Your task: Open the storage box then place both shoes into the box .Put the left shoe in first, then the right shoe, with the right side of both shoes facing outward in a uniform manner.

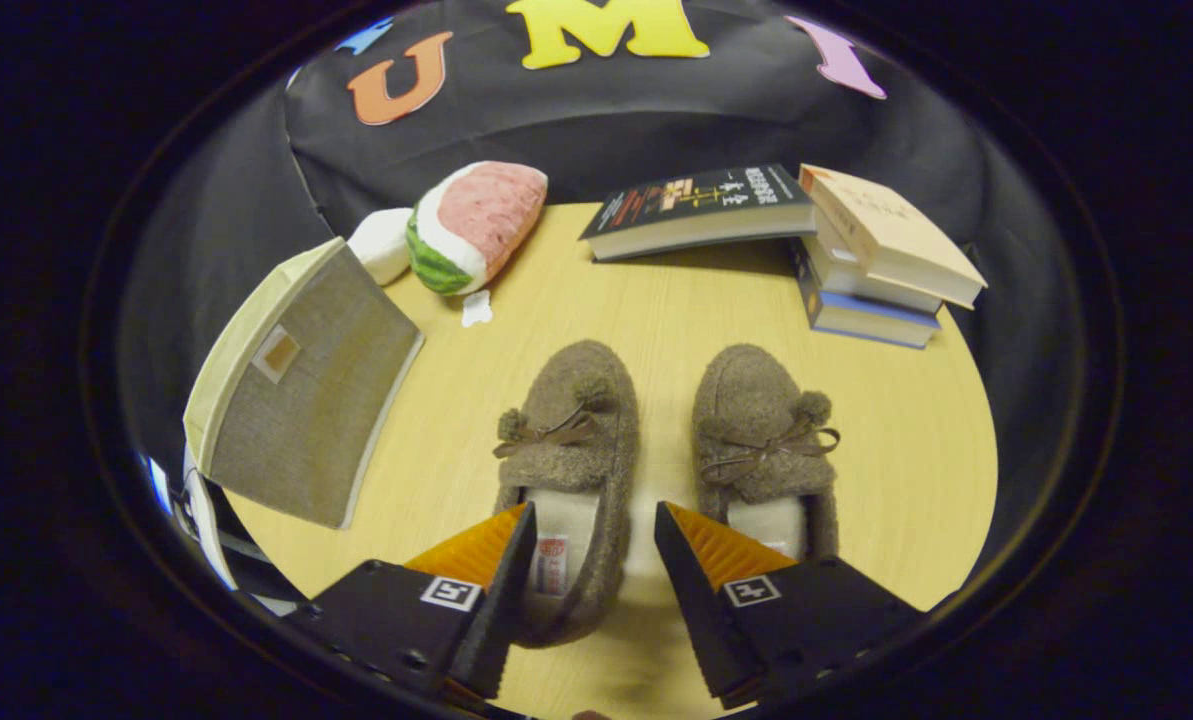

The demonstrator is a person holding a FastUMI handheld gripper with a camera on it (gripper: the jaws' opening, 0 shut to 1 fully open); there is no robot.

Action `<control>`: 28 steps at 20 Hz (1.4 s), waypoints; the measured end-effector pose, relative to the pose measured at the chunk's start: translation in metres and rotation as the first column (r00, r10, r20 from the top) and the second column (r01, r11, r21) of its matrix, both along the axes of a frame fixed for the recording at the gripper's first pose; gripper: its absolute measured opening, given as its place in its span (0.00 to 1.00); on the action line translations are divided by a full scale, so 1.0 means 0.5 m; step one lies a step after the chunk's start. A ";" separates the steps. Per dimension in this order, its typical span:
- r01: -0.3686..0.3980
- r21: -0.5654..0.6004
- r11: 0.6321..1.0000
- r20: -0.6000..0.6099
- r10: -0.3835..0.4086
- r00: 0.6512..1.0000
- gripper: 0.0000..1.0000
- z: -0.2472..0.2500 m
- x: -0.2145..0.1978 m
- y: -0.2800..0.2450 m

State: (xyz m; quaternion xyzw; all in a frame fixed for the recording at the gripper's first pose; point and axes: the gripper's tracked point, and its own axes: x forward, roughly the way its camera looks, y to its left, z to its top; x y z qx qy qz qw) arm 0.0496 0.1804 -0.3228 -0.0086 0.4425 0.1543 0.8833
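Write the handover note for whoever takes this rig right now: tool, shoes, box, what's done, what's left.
Tool: open, holding nothing; its fingers straddle the heel side of the left shoe, not pressing on it.
Shoes: both on the table, side by side, toes pointing away from the tool. The right shoe is just ahead of the right finger.
Storage box: beyond the fingers to the left, lid closed, beside the watermelon plush.
Books stacked at the far right.
Done: nothing that shows.
Left: open the box, put in the left shoe, then the right, right sides facing outward.
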 end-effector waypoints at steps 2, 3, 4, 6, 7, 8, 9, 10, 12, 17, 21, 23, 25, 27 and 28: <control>0.028 -0.003 1.000 -0.037 -0.028 0.999 0.66 -0.020 0.011 -0.007; 0.047 0.009 0.999 -0.063 -0.046 0.997 0.59 -0.033 0.013 -0.005; 0.064 0.018 0.998 -0.090 -0.062 0.994 0.53 -0.044 0.013 -0.005; 0.080 0.068 0.995 -0.126 -0.071 0.990 0.53 -0.041 0.017 0.004; 0.094 0.072 0.993 -0.141 -0.083 0.987 0.39 -0.055 0.015 0.007; 0.100 0.070 0.993 -0.150 -0.088 0.985 0.24 -0.059 0.014 0.008; 0.118 0.078 0.990 -0.158 -0.105 0.982 0.24 -0.049 0.013 0.004; 0.142 0.090 0.986 -0.186 -0.124 0.975 0.03 -0.054 0.014 0.006; 0.205 0.144 0.968 -0.235 -0.168 0.957 0.01 -0.043 0.008 0.007; 0.271 0.242 0.932 -0.253 -0.209 0.945 0.00 0.044 -0.036 0.043; 0.294 0.317 0.902 -0.210 -0.236 0.949 0.00 0.151 -0.088 0.111; 0.303 0.358 0.883 -0.192 -0.248 0.950 0.00 0.224 -0.105 0.151; 0.273 0.384 0.882 -0.123 -0.244 0.962 0.00 0.315 -0.109 0.194; 0.244 0.421 0.874 -0.082 -0.231 0.970 0.00 0.395 -0.113 0.252; 0.239 0.443 0.864 -0.082 -0.227 0.970 0.00 0.424 -0.115 0.286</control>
